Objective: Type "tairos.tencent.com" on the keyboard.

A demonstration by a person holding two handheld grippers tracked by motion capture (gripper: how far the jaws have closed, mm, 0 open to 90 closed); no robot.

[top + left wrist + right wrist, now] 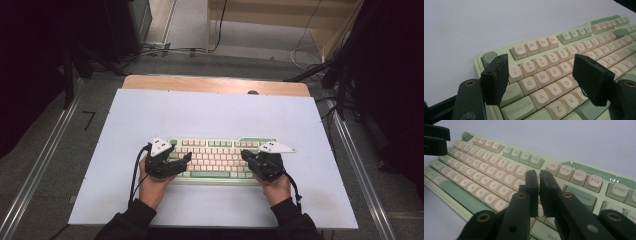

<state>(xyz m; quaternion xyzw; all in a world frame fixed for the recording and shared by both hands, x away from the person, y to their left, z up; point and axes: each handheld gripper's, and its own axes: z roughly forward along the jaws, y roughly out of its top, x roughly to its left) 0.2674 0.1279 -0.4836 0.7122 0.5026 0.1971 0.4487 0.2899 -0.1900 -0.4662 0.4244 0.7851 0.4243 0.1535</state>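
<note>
A pale green keyboard (215,159) with cream and green keys lies on the white table top (215,112), near the front. My left gripper (184,160) hovers over its left end, jaws open, nothing between them. In the left gripper view the left gripper (539,61) stands wide over the keyboard (554,50) around the number and letter rows. My right gripper (246,156) is over the right end. In the right gripper view the right gripper (538,173) is shut on nothing, above the keyboard (481,165) near Backspace. The left gripper (435,138) shows at that view's upper left.
A strip of wooden table (215,84) shows beyond the white top. Metal rails (360,165) run along both sides on the floor, and cables (305,55) lie behind the table. Bare white surface surrounds the keyboard.
</note>
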